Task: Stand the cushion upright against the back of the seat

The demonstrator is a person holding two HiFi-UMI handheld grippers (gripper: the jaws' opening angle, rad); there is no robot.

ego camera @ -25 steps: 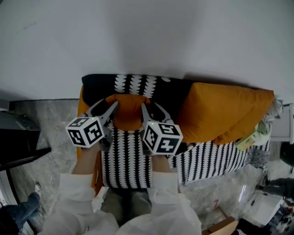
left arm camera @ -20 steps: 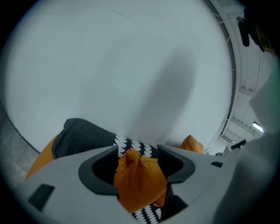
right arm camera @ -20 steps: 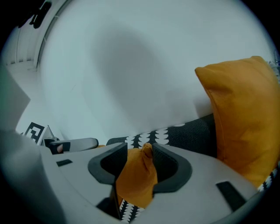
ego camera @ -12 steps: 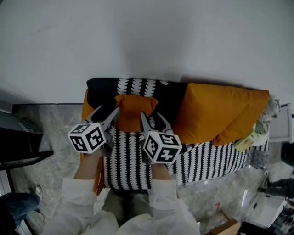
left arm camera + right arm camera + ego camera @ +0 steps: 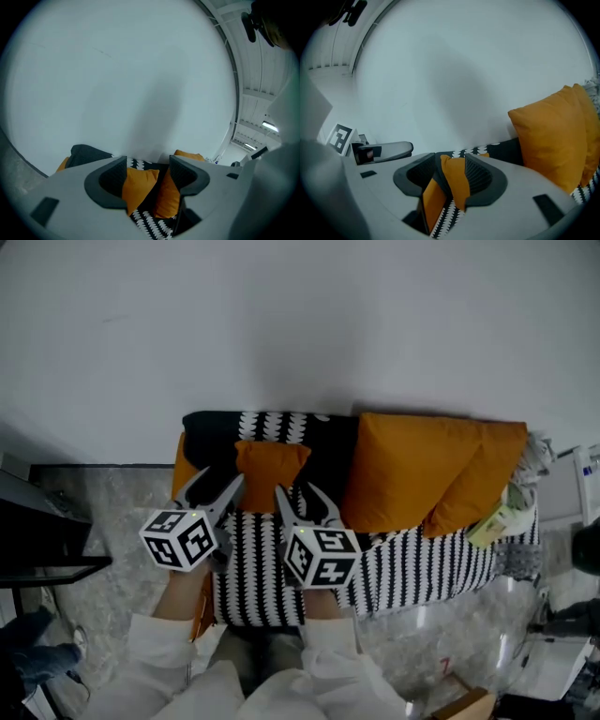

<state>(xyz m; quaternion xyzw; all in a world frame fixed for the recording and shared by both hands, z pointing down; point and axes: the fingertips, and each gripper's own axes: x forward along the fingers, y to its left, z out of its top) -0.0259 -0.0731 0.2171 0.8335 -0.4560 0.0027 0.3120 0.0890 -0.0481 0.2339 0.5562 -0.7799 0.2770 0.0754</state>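
Note:
A small orange cushion (image 5: 270,472) stands upright against the black back of the seat (image 5: 211,432), on the black-and-white striped cover (image 5: 253,568). My left gripper (image 5: 217,495) hovers off its lower left and my right gripper (image 5: 302,502) off its lower right. Both are open and clear of it. In the left gripper view the cushion (image 5: 138,185) shows beyond the parted jaws of the left gripper (image 5: 149,180). Through the right gripper (image 5: 451,178) the cushion (image 5: 457,187) appears edge-on, with no pad pressing it.
Two large orange cushions (image 5: 412,470) (image 5: 480,474) lean on the seat back to the right. A white wall (image 5: 300,324) rises behind. Dark furniture (image 5: 37,540) stands at the left on a marble floor (image 5: 103,521); clutter (image 5: 553,652) lies at the right.
Both grippers had the small cushion between them; their jaws have opened and both have drawn back and upward. The cushion stays upright against the back.

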